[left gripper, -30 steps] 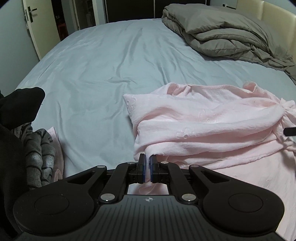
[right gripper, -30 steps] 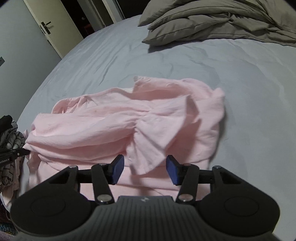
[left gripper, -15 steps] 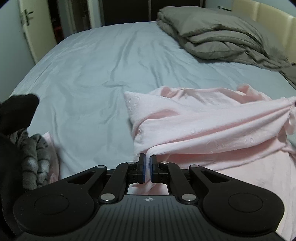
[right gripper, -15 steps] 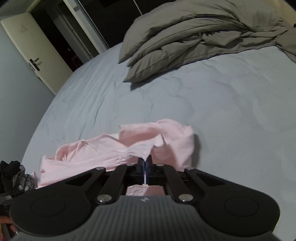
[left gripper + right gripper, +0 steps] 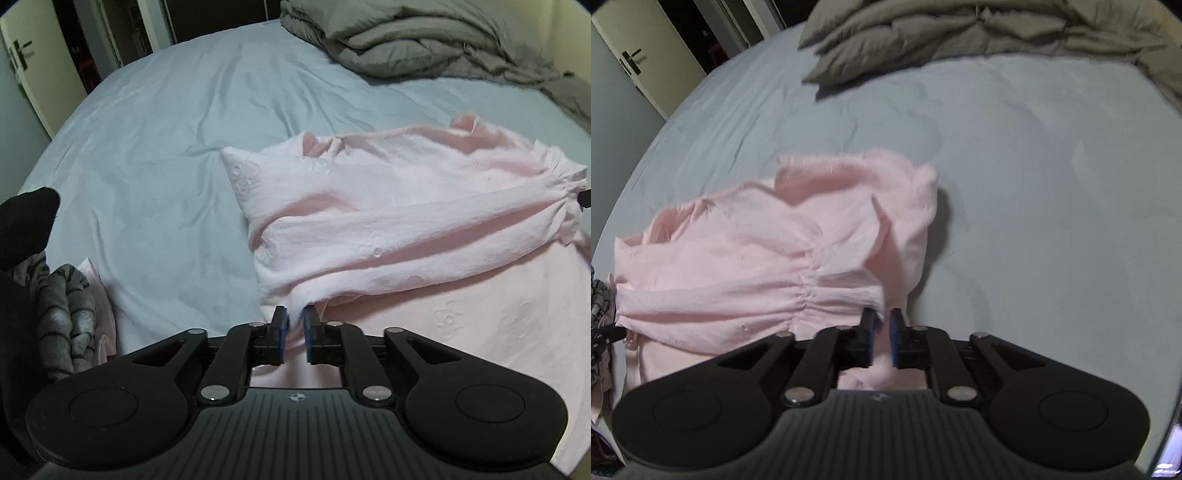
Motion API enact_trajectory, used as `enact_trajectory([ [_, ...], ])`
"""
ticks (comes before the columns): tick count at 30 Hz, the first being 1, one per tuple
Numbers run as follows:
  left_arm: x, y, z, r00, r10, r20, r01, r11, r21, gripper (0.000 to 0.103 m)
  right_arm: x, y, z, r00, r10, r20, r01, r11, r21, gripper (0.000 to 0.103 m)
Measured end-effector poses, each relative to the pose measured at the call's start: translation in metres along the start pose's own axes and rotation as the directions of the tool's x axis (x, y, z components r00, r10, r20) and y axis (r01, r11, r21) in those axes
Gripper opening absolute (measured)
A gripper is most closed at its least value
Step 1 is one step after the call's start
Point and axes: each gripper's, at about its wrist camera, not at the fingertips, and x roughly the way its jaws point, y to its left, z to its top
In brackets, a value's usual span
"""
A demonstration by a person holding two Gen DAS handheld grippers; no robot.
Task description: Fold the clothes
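Observation:
A pale pink garment (image 5: 406, 221) lies crumpled across the near part of the grey-blue bed sheet (image 5: 166, 147). My left gripper (image 5: 294, 321) is shut on its left end, with a fold of pink cloth pinched between the blue pads. In the right wrist view the same garment (image 5: 757, 258) stretches to the left. My right gripper (image 5: 882, 325) is shut on its right end, near the gathered seam. The cloth hangs stretched between both grippers, a little above the layer below.
A grey duvet (image 5: 424, 40) is heaped at the head of the bed, also in the right wrist view (image 5: 960, 33). A pile of dark and grey striped clothes (image 5: 55, 306) sits at the bed's near left edge. A door (image 5: 631, 55) stands far left.
My right gripper closed on the garment's right end a second ago and now holds it. Both grippers have drawn the pink cloth taut between them. The left gripper stayed shut throughout.

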Motion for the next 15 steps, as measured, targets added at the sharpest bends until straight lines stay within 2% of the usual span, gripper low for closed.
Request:
enact_trajectory([
  [1, -0.004, 0.003, 0.000, 1.000, -0.014, 0.005, 0.014, 1.000, -0.013, 0.019, -0.004, 0.000, 0.001, 1.000, -0.008, 0.011, 0.008, 1.000, -0.006, 0.041],
  [3, -0.015, 0.007, 0.003, 0.998, -0.056, 0.033, 0.058, 0.997, -0.041, 0.033, -0.004, 0.001, 0.002, 1.000, -0.014, 0.021, 0.015, 1.000, -0.012, 0.044],
  [5, -0.025, 0.011, 0.007, 0.993, -0.095, 0.072, 0.100, 0.993, -0.067, 0.041, 0.002, 0.004, 0.003, 1.000, -0.012, 0.021, 0.012, 1.000, -0.015, 0.044],
  [10, -0.033, 0.016, 0.026, 0.968, -0.131, 0.214, 0.169, 0.971, -0.171, 0.041, 0.018, 0.011, 0.006, 1.000, -0.006, 0.020, 0.007, 1.000, -0.022, 0.044],
  [12, -0.024, 0.017, 0.034, 0.962, -0.137, 0.237, 0.190, 0.957, -0.219, 0.035, 0.024, 0.014, 0.007, 1.000, -0.004, 0.020, 0.004, 1.000, -0.025, 0.044],
  [15, -0.005, 0.015, 0.044, 0.966, -0.158, 0.206, 0.209, 0.944, -0.255, 0.025, 0.034, 0.018, 0.009, 1.000, 0.000, 0.020, 0.001, 1.000, -0.029, 0.043],
])
